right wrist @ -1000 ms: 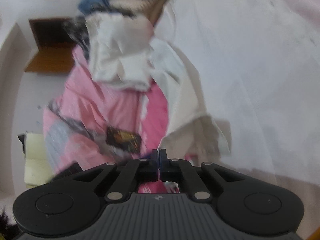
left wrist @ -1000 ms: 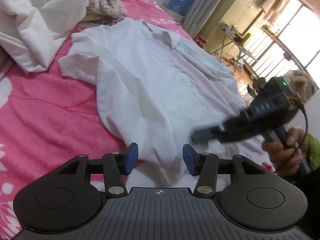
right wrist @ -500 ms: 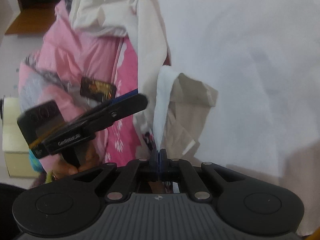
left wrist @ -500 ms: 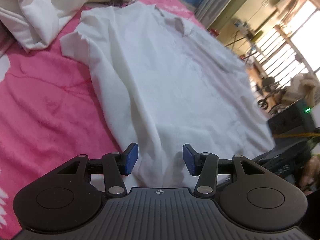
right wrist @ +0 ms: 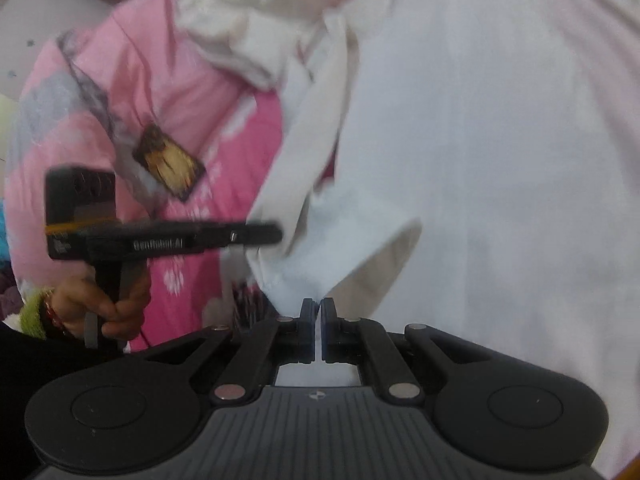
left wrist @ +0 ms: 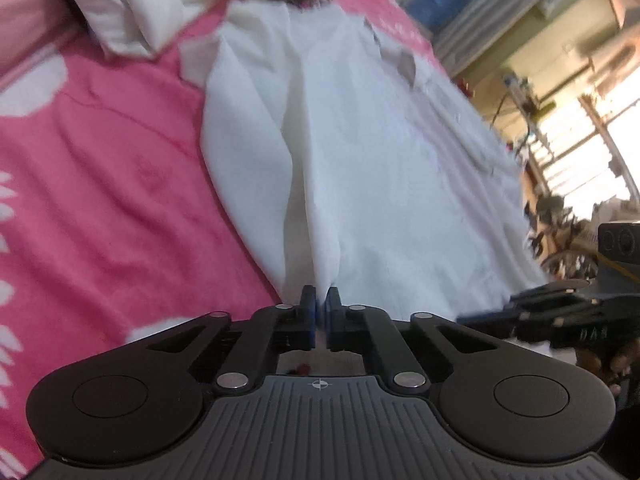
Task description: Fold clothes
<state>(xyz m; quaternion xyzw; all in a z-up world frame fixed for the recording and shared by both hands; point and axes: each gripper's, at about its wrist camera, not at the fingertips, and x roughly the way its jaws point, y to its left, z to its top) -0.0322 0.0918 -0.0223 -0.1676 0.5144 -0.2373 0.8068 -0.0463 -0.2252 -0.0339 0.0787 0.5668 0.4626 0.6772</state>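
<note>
Bed [left wrist: 100,200]: grippers (both) pinching shirt [left wrist: 360,168]

A smooth white cloth shirt [left wrist: 360,168] lies on a fuzzy pink fleece blanket [left wrist: 100,184].

daylight from window [left wrist: 592,148] | glare | motion blur | fisheye edges
</note>
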